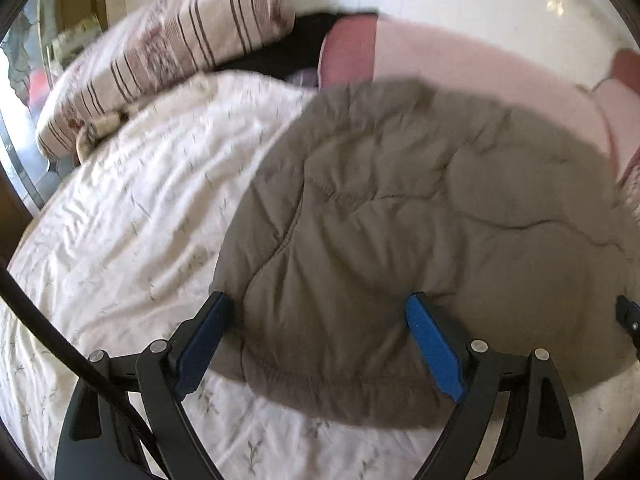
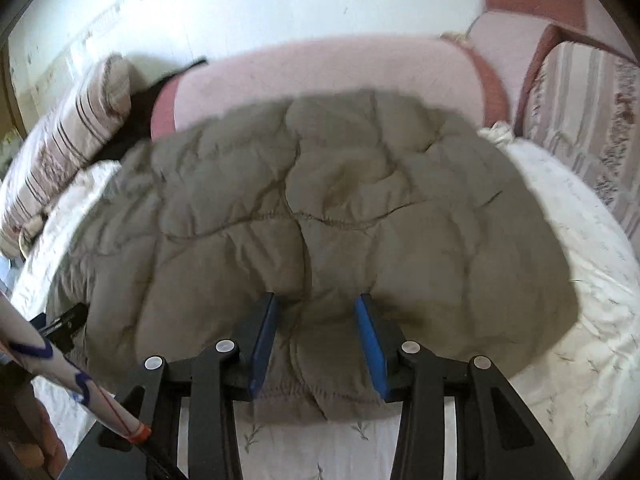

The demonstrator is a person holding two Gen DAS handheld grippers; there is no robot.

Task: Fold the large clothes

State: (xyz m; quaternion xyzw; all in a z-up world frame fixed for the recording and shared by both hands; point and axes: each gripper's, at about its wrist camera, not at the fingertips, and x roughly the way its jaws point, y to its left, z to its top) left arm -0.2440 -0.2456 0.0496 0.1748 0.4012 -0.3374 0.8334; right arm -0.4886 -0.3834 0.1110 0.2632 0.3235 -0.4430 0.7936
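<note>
A striped pillow (image 1: 160, 52) lies on the white sheet (image 1: 120, 220) — behind it, seemingly a pink blanket (image 2: 320, 76).

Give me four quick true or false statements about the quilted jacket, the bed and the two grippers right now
1. The grey-brown quilted jacket lies on a white floral bedsheet. True.
2. The left gripper is clamped shut. False: its jaws stand wide open over the jacket's edge.
3. A striped pillow lies beyond the jacket. True.
4. The right gripper holds the jacket in the air. False: the jacket lies on the bed, the pads apart.
</note>
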